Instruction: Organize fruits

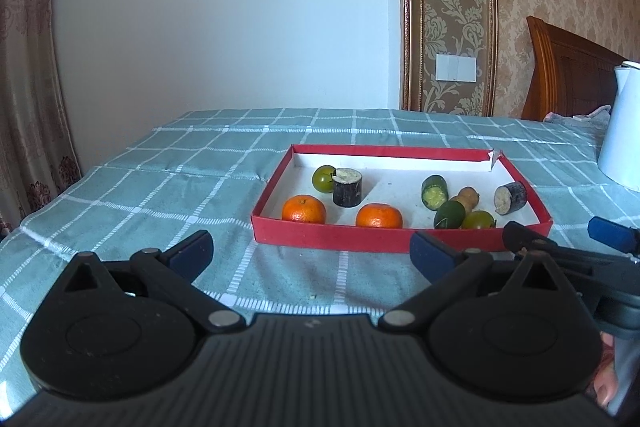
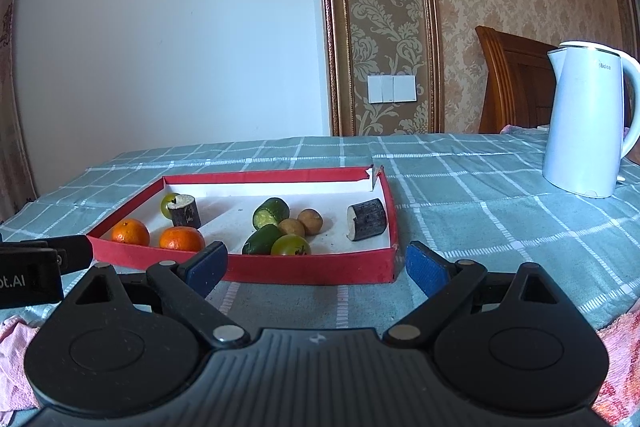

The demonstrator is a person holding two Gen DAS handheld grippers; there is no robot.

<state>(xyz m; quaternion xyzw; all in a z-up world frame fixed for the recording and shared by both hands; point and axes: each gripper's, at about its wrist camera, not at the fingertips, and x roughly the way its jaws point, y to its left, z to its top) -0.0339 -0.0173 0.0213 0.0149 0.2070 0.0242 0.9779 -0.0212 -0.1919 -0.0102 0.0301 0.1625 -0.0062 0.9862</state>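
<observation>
A red tray [image 1: 360,239] [image 2: 312,269] with a white floor sits on the checked tablecloth. At its left lie two oranges [image 1: 304,209] [image 2: 130,231], a green tomato [image 1: 323,178] and an upright dark sugarcane piece [image 1: 347,187] [image 2: 184,211]. At its right lie two cucumber pieces [image 1: 434,191] [image 2: 271,213], two brown longans [image 2: 310,221], a green tomato [image 2: 291,245] and a lying sugarcane piece [image 1: 511,197] [image 2: 367,219]. My left gripper [image 1: 312,253] is open and empty before the tray's front wall. My right gripper [image 2: 316,265] is open and empty, likewise in front of the tray.
A white electric kettle [image 2: 584,119] [image 1: 620,127] stands at the right on the table. A wooden headboard [image 1: 568,71] and wallpapered wall lie behind. A curtain [image 1: 28,67] hangs at the left. Pink cloth [image 2: 620,359] lies near the bottom edges of the right wrist view.
</observation>
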